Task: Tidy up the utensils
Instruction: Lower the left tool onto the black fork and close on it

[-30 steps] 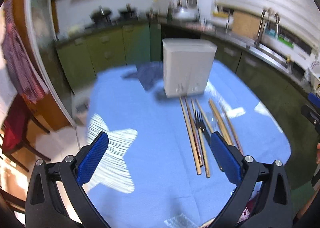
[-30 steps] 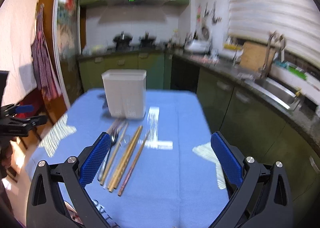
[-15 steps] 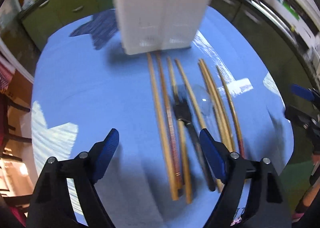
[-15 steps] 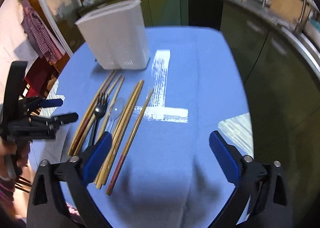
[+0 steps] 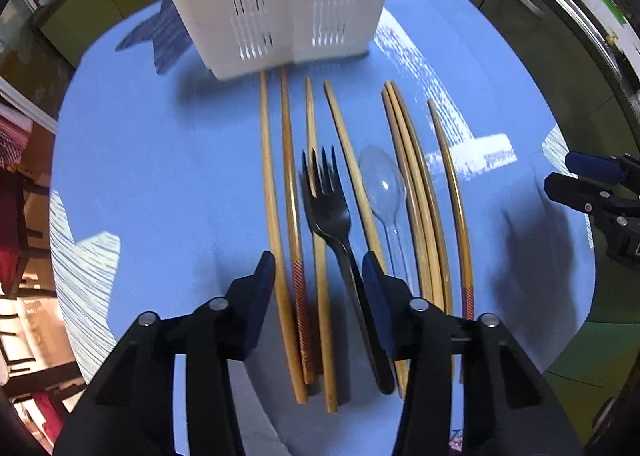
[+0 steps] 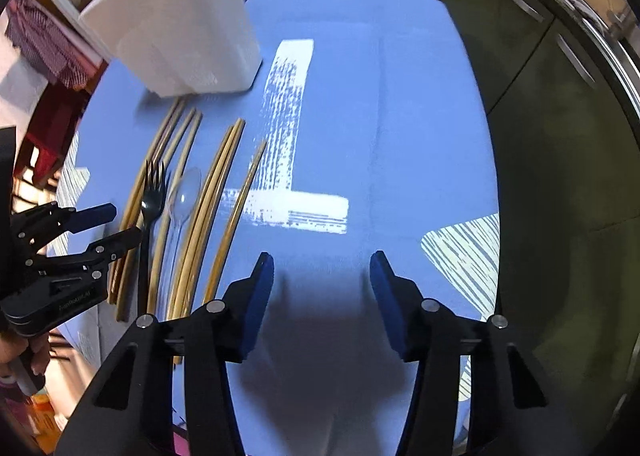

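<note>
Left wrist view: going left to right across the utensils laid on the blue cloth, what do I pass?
Two chopsticks, one with a red patterned end → black fork → clear plastic spoon → bundle of chopsticks → lone chopstick with a red end → right gripper.

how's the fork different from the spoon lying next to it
The fork is opaque black; the spoon is clear and see-through. The fork ends in tines, the spoon in a rounded bowl. The fork's handle runs between the left claw's fingers; the spoon lies outside them. Both lie flat among the chopsticks.
</note>
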